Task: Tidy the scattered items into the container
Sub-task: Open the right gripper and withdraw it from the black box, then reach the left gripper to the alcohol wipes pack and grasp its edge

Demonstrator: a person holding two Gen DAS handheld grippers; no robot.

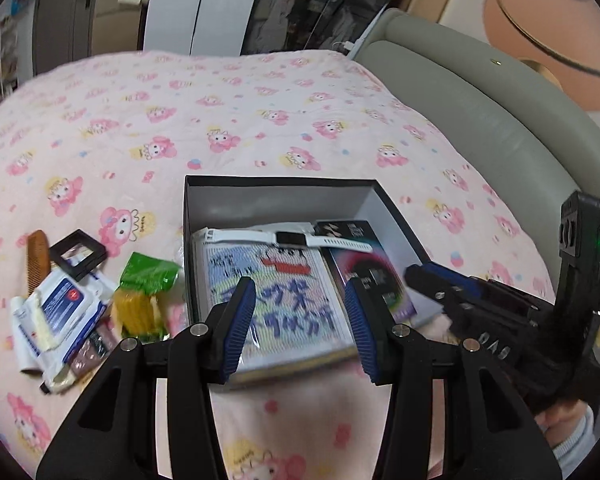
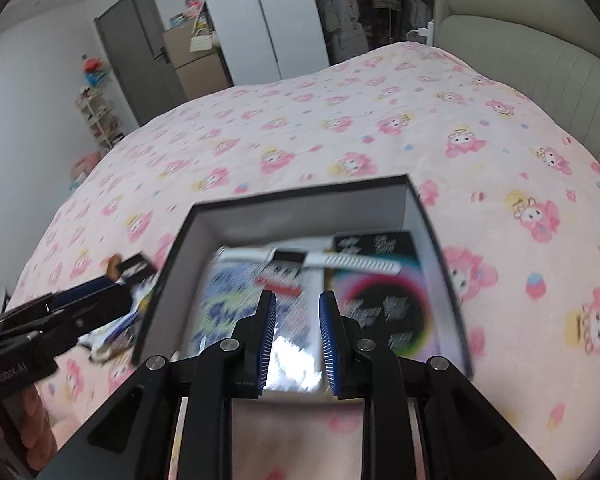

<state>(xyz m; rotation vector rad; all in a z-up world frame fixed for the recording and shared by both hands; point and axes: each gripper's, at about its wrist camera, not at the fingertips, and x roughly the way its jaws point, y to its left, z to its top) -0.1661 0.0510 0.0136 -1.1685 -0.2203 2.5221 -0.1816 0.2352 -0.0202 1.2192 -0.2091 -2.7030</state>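
Note:
A black open box point(image 1: 276, 182) with a white inside sits on the pink bed. In it lie a cartoon-print packet point(image 1: 276, 296), a dark colourful packet point(image 1: 364, 268) and a white smartwatch point(image 1: 292, 239). The box also shows in the right wrist view point(image 2: 300, 196). My left gripper point(image 1: 300, 296) is open and empty above the box's near edge. My right gripper point(image 2: 297, 308) is open and empty over the box; it also shows in the left wrist view point(image 1: 432, 276). Left of the box lie a green-and-yellow packet point(image 1: 144, 296), a wipes pack point(image 1: 68, 308), a black square frame point(image 1: 78, 254) and a wooden comb point(image 1: 36, 256).
The bed has a pink cartoon-print cover point(image 1: 260, 120). A grey padded headboard point(image 1: 480, 100) runs along the right. Wardrobes and a door point(image 2: 136, 60) stand beyond the bed. A white tube and small sachets point(image 1: 88, 352) lie in the pile at the left.

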